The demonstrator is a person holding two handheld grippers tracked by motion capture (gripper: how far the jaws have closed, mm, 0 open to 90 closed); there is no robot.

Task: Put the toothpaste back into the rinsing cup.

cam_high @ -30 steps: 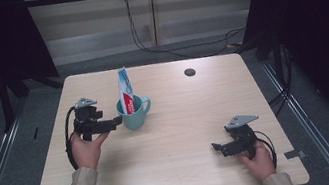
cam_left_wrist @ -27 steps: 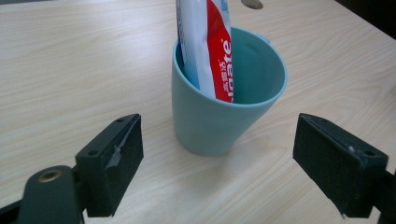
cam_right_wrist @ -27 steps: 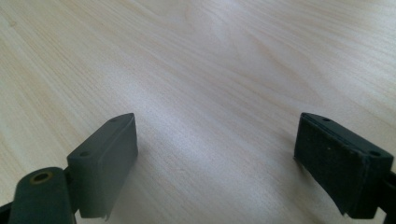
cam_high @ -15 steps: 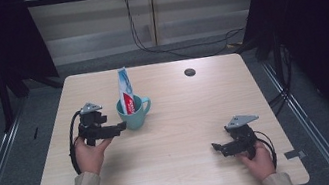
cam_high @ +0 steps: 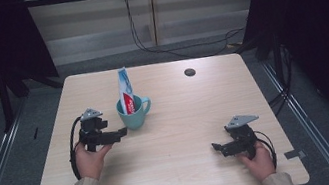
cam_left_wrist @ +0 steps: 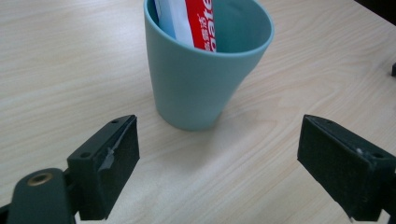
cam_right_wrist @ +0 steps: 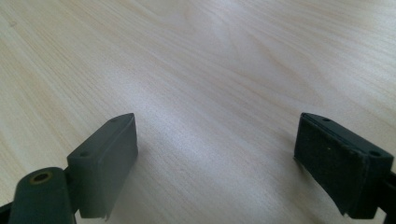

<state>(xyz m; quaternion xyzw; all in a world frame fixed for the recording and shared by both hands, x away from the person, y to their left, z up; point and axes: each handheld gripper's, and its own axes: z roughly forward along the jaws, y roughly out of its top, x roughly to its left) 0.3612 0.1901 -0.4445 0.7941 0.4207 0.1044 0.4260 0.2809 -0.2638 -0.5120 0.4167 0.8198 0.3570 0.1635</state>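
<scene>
Facing: left gripper (cam_high: 119, 132) sits just left of the teal mug (cam_high: 131, 114), jaws apart and just widened, nothing between them
Mug: left of table centre, toothpaste tube (cam_high: 125, 91) upright inside, probably for reach
Right gripper (cam_high: 218, 147): near right, jaws apart over bare table (cam_high: 185, 134)
Obstacles: only a dark disc (cam_high: 189, 72) far right

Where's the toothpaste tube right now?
The toothpaste tube stands in the teal cup, left of the table's centre in the high view, just ahead of the open left gripper.

Matt teal plastic cup (cam_left_wrist: 205, 79), glossy toothpaste tube (cam_left_wrist: 189, 23), smooth pale wood-grain table (cam_high: 185, 139).
</scene>
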